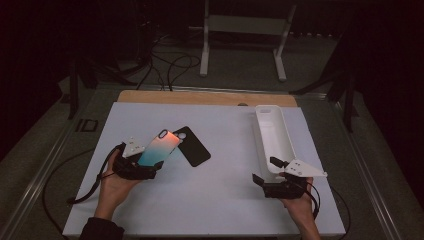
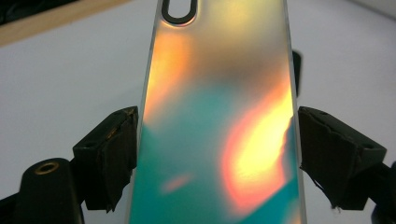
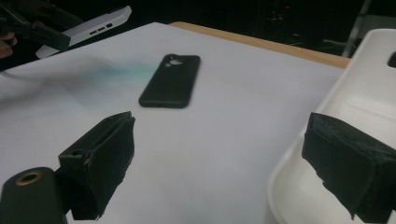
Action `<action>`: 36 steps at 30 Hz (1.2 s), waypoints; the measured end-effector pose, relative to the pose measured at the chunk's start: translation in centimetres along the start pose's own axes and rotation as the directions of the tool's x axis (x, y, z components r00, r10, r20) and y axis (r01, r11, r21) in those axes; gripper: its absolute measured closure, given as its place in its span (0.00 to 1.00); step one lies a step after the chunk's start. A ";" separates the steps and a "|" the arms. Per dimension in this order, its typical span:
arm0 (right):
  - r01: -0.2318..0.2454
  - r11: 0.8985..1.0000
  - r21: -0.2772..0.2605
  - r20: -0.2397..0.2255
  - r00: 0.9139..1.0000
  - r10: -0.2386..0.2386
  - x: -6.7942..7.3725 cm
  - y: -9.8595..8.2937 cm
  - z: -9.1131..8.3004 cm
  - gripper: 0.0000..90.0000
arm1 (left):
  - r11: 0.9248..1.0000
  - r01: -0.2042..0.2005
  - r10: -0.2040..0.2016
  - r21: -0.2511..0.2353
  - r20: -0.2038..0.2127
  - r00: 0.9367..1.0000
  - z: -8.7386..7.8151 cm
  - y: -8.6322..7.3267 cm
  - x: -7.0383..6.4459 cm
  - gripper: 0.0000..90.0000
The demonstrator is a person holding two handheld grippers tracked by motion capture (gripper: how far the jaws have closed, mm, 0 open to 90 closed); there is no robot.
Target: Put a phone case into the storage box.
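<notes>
Left claw grips iridescent phone case by its long edges

Shiny phone left, phone case beside it, tray right

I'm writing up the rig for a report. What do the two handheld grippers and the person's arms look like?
Both the left gripper and the right gripper are black, each topped by a pale three-cornered plate and trailing a black cable. Their jaws are chunky black blocks with rough padded faces, and a brass-ringed hole sits on the body below. A dark sleeve covers the left forearm.
</notes>
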State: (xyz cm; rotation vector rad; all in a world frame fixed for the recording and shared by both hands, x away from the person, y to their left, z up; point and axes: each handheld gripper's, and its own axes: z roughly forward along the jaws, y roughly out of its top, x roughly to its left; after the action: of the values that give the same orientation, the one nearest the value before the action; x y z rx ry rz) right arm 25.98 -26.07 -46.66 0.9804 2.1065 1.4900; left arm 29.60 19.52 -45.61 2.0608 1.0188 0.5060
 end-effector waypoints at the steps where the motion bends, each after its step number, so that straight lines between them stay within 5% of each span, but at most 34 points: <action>1: 0.000 1.000 0.002 -0.006 1.000 0.000 0.0 0.1 0.1 0.10 | 1.000 -0.016 0.016 -0.011 0.002 1.000 -0.1 0.3 -0.7 0.19; 8: 0.010 0.999 0.040 -0.042 0.999 -0.008 1.3 1.8 1.6 0.10 | 0.997 -0.058 0.061 -0.057 0.036 0.998 -0.1 1.5 -2.9 0.19; 23: 0.041 0.998 0.038 -0.121 0.992 -0.037 3.1 5.1 4.3 0.10 | 0.985 -0.127 0.137 -0.116 0.087 0.987 0.1 3.1 -5.3 0.19; 36: -0.025 0.998 0.065 -0.258 0.965 0.041 5.2 7.4 8.1 0.14 | 0.969 -0.174 0.202 -0.177 0.150 0.968 0.4 3.8 -7.8 0.19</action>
State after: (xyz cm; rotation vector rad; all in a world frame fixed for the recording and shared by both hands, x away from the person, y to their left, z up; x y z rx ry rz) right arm 30.05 -15.50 -42.33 0.8864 2.3392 1.6570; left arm 27.08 11.62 -43.00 2.0249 0.6641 0.4863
